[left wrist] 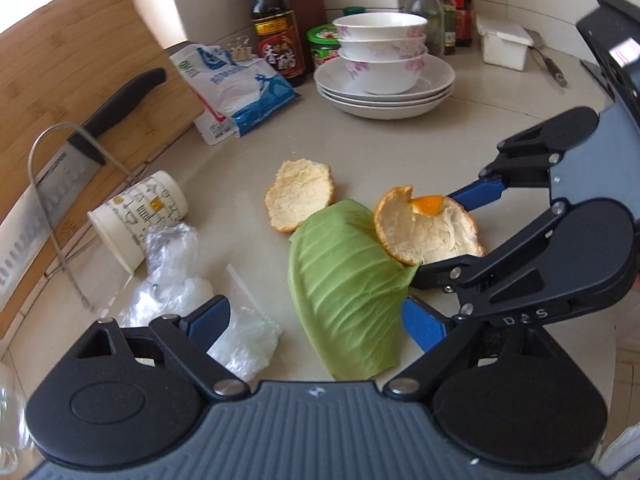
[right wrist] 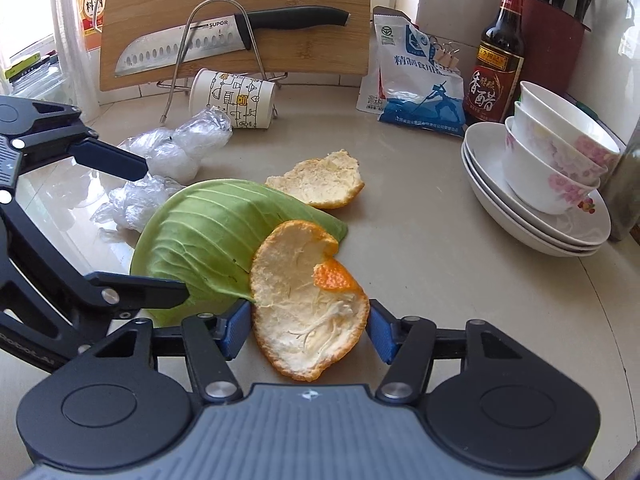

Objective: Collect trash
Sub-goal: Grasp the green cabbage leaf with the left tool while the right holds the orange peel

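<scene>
A green cabbage leaf (left wrist: 348, 284) (right wrist: 208, 236) lies on the counter between two orange peels. The larger peel (right wrist: 308, 304) (left wrist: 428, 232) rests partly on the leaf. My right gripper (right wrist: 308, 328) is open, its blue pads either side of this peel, close to its edges. The smaller peel (left wrist: 300, 196) (right wrist: 320, 180) lies beyond. My left gripper (left wrist: 316, 320) is open around the near end of the leaf, its left pad over crumpled clear plastic (left wrist: 180, 280) (right wrist: 168, 160). A tipped paper cup (left wrist: 136, 216) (right wrist: 234, 98) lies behind the plastic.
Stacked bowls on plates (left wrist: 384, 72) (right wrist: 552, 184), a salt bag (left wrist: 240, 88) (right wrist: 412, 80), a vinegar bottle (left wrist: 274, 24) (right wrist: 496, 52), a cutting board with a knife (right wrist: 236, 36) (left wrist: 72, 80) on a wire rack, jars and a white box (left wrist: 504, 42) ring the counter.
</scene>
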